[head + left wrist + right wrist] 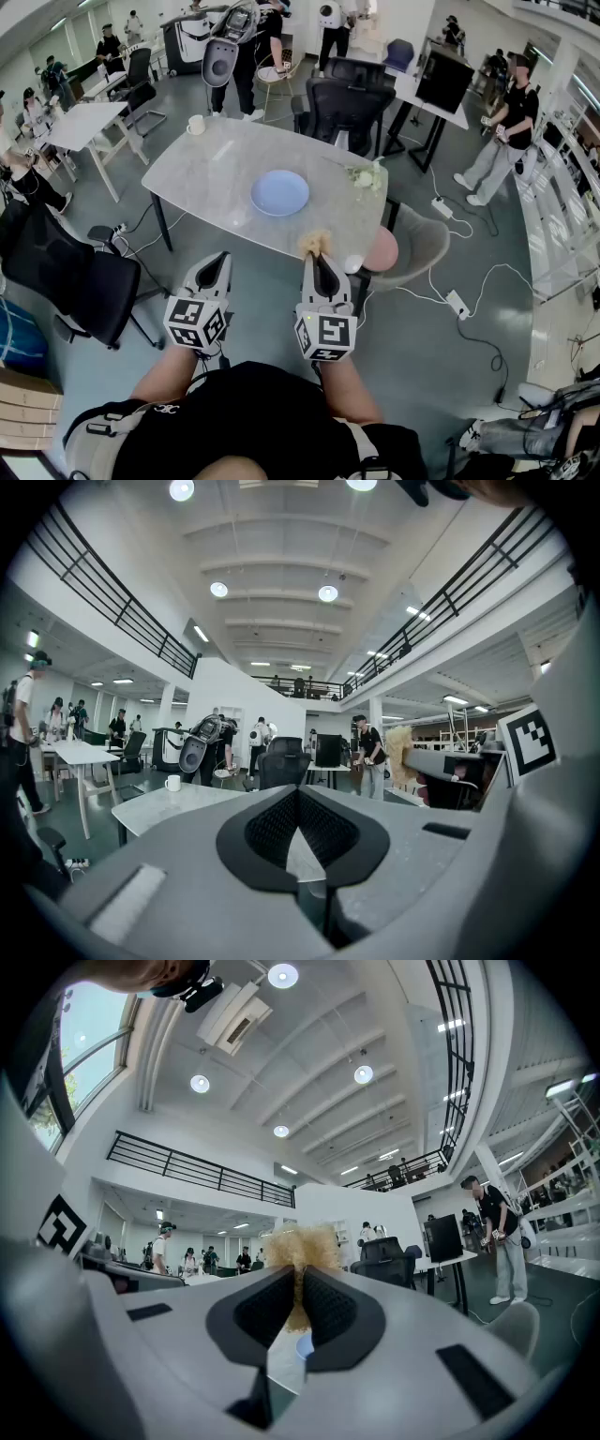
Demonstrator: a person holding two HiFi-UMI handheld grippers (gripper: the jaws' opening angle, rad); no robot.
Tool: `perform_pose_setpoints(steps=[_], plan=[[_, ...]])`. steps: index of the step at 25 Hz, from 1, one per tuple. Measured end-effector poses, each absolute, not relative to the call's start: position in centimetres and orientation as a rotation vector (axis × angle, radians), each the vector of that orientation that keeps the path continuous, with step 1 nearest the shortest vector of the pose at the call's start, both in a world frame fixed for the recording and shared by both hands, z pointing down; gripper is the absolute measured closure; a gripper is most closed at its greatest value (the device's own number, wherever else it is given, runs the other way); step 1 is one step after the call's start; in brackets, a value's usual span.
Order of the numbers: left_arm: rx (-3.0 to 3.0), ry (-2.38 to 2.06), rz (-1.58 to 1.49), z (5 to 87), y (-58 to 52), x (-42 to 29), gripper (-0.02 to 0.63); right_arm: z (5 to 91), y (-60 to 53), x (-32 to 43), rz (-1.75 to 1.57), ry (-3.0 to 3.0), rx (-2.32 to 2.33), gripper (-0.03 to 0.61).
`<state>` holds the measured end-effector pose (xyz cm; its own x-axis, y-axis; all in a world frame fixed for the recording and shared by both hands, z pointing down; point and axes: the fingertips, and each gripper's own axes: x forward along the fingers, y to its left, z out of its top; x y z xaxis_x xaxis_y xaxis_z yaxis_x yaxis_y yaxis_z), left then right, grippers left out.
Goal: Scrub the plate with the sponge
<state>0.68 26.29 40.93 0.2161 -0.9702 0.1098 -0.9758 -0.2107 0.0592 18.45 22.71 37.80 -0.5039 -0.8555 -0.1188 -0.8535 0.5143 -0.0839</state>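
Marble table [206,169] w/ plate [279,192] (grey office floor [412,375]).

**Open-plan office hall**

You stood in a big open office: black swivel chairs [347,103], white desks [84,122], a monitor [443,80], cables [457,303] on the grey floor [422,375], people [506,112] working, and a railed mezzanine [122,602] overhead.

One pale marble-look rounded counter [216,173] on dark legs. On it: light blue round plate [279,192] near centre, white mug [195,125] at far left corner, pale yellow-green crumpled bunch [367,176] near right edge.
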Motion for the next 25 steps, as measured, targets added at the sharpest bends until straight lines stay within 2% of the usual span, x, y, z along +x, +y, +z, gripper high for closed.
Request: perform_pose_setpoints(steps=[25], plan=[[2.349, -1.935, 0.108, 43.0, 27.6, -6.0, 0.609, 39.6, 23.7, 11.1, -0.081, 2.635, -1.452, 0.545]])
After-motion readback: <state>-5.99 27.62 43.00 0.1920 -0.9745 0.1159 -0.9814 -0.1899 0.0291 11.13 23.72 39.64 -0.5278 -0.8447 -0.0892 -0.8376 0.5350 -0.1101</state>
